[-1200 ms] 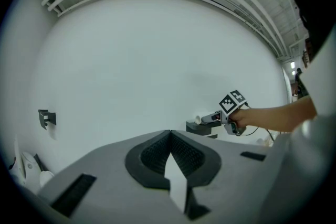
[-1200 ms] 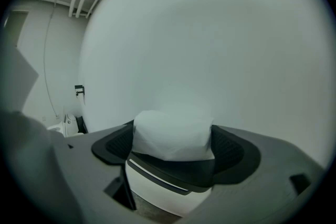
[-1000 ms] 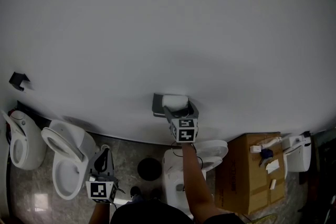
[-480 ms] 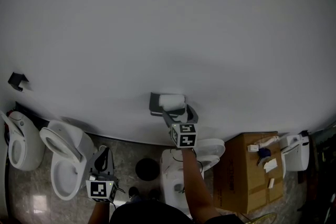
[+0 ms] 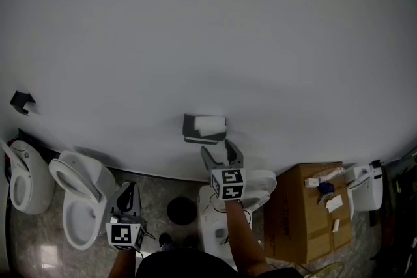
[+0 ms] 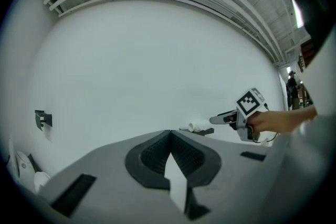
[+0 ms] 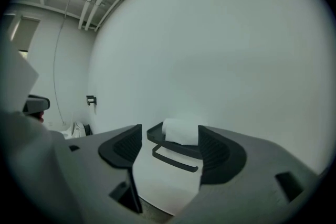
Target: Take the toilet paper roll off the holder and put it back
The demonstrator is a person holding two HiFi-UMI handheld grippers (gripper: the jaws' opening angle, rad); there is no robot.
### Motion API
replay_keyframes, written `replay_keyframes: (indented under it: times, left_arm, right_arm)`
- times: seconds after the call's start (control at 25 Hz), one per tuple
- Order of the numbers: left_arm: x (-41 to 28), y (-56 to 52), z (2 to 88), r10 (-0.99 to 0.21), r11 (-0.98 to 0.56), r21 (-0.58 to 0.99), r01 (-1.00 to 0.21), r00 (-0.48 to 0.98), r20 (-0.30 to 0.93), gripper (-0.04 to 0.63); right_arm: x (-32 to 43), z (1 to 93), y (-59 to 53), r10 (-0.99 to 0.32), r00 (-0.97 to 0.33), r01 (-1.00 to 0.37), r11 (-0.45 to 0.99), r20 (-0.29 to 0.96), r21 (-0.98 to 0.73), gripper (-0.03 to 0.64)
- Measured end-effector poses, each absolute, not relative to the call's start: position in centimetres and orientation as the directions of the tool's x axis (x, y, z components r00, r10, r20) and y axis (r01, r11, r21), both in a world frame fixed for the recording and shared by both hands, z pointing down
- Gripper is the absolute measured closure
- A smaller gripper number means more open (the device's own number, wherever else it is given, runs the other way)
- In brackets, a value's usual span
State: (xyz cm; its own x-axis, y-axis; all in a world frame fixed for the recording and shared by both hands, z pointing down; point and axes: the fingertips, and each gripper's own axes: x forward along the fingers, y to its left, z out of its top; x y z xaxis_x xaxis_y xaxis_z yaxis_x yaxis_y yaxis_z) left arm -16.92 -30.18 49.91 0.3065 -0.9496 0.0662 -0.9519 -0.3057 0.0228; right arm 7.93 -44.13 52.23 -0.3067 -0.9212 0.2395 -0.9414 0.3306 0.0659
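Note:
The white toilet paper roll (image 5: 211, 124) lies on top of the dark wall holder (image 5: 193, 129). My right gripper (image 5: 219, 154) hangs just below and short of it, apart from it. In the right gripper view the roll (image 7: 181, 131) rests on the holder's shelf (image 7: 155, 136) ahead of the right gripper (image 7: 170, 129). Its jaws have just been closing but still stand apart with nothing between them. My left gripper (image 5: 128, 194) is low at the left, pads together and empty, pointing level at the wall (image 6: 169, 134).
Two white toilets (image 5: 81, 197) (image 5: 25, 174) stand at the left and a third (image 5: 255, 187) under my right arm. A cardboard box (image 5: 306, 211) with small items is at the right. A black round object (image 5: 182, 209) sits on the floor. A second black bracket (image 5: 21, 101) is on the wall.
My right gripper has pulled back from the holder, downward in the head view, leaving the roll on it, and its jaws look narrower. The left gripper has stayed put.

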Motion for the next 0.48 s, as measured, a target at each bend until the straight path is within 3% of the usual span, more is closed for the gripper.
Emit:
replay_keyframes:
  times: [0.48]
  left_arm:
    - [-15.9, -29.1, 46.9, -0.944, -0.329, 0.034, -0.944, 0.330, 0.030, 0.592]
  right_arm:
    - [10.9, 50.3, -36.9, -0.955, -0.256, -0.964, 0.264, 0.153, 0.034, 0.462]
